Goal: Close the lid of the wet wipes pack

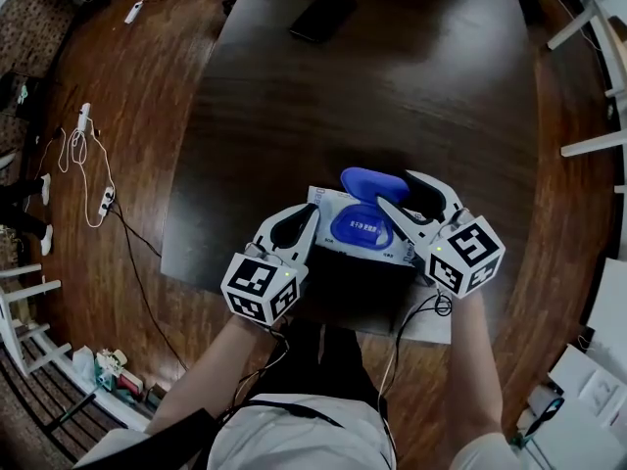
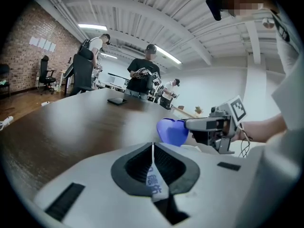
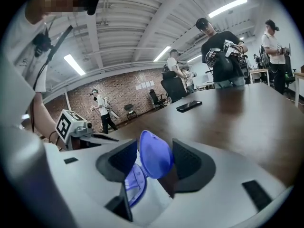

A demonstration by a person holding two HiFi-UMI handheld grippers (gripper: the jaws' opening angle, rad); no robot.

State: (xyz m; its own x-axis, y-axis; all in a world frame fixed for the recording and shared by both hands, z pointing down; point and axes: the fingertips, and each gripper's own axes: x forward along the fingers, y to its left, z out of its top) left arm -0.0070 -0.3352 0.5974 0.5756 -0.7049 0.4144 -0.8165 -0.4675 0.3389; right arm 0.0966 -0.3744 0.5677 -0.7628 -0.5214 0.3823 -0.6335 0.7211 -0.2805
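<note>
- Left gripper [image 2: 152, 147]: jaws pinched together on the thin printed edge of the wet wipes pack [image 1: 324, 202]
- Right gripper [image 1: 393, 187]: jaws wide apart, the raised blue lid [image 3: 155, 155] between them, not gripped
- The pack lies at the near edge of the dark table [image 1: 411, 96]
- Black phone [image 1: 322, 16] far across

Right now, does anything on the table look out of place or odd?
Only the blue lid of the wipes pack stands out: it is flipped up and open. Nothing looks spilled or damaged.
</note>
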